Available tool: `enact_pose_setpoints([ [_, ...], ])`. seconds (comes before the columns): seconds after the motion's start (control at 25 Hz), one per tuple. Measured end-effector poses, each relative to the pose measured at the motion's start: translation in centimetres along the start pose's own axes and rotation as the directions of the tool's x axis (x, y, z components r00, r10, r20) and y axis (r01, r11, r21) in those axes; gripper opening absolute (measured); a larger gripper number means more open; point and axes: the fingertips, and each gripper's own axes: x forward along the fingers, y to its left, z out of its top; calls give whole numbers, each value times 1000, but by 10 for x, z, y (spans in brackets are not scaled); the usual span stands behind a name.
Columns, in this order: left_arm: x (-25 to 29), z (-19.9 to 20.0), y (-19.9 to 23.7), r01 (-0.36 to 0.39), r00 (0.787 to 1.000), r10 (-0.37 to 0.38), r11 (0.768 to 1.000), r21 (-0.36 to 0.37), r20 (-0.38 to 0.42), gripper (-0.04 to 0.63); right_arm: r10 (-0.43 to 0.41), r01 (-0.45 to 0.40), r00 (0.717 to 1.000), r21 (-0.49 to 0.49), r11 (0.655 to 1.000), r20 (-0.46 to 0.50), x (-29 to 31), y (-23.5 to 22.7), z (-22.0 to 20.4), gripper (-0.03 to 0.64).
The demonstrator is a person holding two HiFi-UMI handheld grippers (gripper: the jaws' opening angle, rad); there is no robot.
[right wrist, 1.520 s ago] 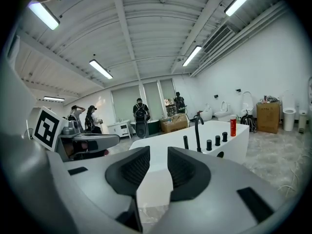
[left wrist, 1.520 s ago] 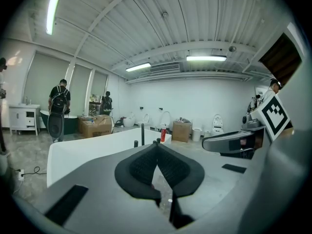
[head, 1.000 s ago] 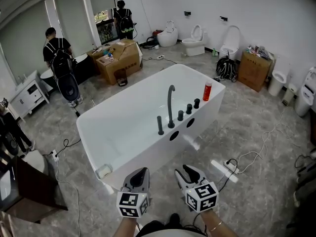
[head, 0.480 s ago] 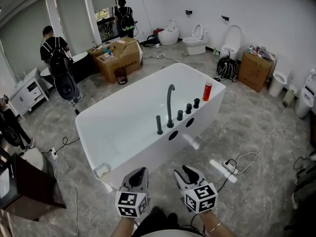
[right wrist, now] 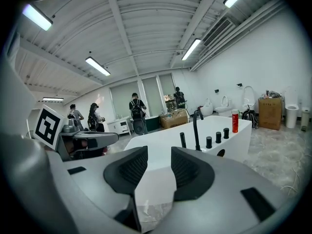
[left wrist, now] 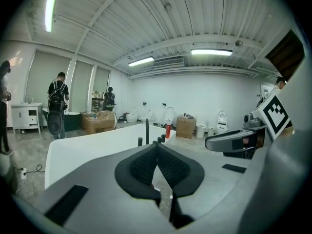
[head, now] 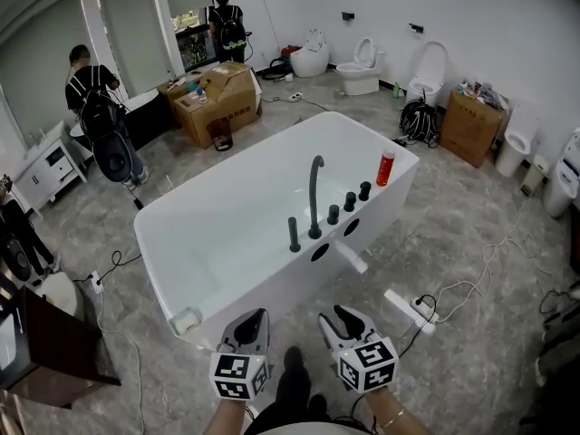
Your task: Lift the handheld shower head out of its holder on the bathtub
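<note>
The white bathtub (head: pixel 227 243) fills the middle of the head view. On its near rim the handheld shower head (head: pixel 294 234) stands as a short black stick in its holder, left of the tall curved black faucet (head: pixel 314 198) and three black knobs (head: pixel 349 201). It also shows as the shower head (left wrist: pixel 140 141) and the shower head (right wrist: pixel 183 140) in the gripper views. My left gripper (head: pixel 256 320) (left wrist: pixel 157 147) is shut, pads touching, holding nothing. My right gripper (head: pixel 338 317) (right wrist: pixel 159 167) is open and empty. Both hover over the floor, short of the tub's near wall.
A red bottle (head: pixel 386 168) stands on the rim's right end. A power strip (head: pixel 410 308) with cables lies on the floor to the right. Cardboard boxes (head: pixel 217 102), toilets (head: pixel 362 66) and a person with a backpack (head: pixel 91 107) are beyond. Dark furniture (head: pixel 41 347) stands lower left.
Both grippers have come slightly nearer the tub and lower as I step forward; a foot now shows between them. The person with the backpack has walked further left.
</note>
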Motion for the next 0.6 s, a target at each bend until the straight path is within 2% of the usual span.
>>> enact_pose_setpoints([
  [0.24, 65, 13, 45, 9, 1000, -9, 1000, -14, -8, 20, -16, 17, 1000, 3, 1000, -12, 67, -30, 20, 140],
  [0.6, 164, 34, 139, 31, 999, -32, 999, -36, -34, 20, -37, 37, 999, 10, 999, -34, 197, -57, 57, 140],
])
